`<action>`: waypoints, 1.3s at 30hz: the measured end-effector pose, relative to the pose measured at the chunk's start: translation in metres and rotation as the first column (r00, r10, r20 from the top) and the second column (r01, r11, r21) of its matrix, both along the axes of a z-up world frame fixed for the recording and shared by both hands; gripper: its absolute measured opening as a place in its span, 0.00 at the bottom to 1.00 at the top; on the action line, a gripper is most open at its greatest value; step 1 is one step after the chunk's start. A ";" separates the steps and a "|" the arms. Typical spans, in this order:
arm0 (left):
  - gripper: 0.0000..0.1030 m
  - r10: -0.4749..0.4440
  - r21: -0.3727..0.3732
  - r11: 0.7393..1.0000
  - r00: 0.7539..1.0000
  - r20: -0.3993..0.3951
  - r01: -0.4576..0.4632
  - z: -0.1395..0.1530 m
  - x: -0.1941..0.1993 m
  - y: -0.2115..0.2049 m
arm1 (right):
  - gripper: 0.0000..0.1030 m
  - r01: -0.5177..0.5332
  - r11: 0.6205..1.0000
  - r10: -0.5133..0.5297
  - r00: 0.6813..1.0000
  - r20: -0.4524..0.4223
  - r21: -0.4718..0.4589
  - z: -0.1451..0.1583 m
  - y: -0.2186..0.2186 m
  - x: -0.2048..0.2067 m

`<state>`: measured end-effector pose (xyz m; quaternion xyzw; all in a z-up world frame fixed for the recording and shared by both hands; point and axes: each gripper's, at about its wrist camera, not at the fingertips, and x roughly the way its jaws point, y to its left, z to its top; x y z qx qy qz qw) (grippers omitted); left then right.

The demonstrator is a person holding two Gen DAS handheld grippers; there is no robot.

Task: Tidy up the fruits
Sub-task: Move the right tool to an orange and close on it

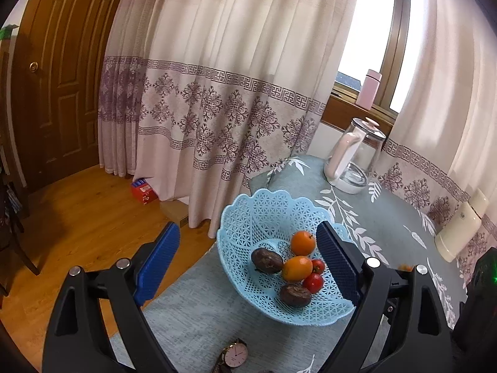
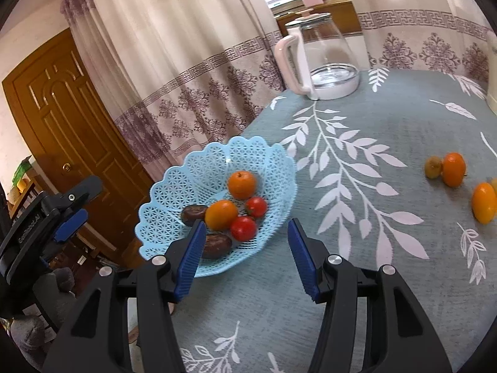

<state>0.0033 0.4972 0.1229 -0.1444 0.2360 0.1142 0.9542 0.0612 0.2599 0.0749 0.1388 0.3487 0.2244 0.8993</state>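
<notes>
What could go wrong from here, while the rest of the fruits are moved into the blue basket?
1. The basket stands close to the table edge, with the floor right beyond it. A push from the open right gripper may slide it off.
2. The loose orange fruits on the cloth are round and could roll when touched.
3. The watch lies under the open left gripper and may be knocked.

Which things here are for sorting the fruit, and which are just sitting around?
For the job: blue basket with oranges, tomatoes and brown fruits; loose oranges and a small yellowish fruit on the tablecloth.

Just sitting around: glass kettle, pink bottle, wristwatch, red box.
</notes>
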 end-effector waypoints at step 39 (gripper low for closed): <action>0.88 -0.197 0.088 0.975 0.978 -0.071 0.202 -0.022 0.013 -0.083 | 0.54 0.414 0.906 -0.419 0.907 -0.047 -0.086 -0.039 -0.185 -0.001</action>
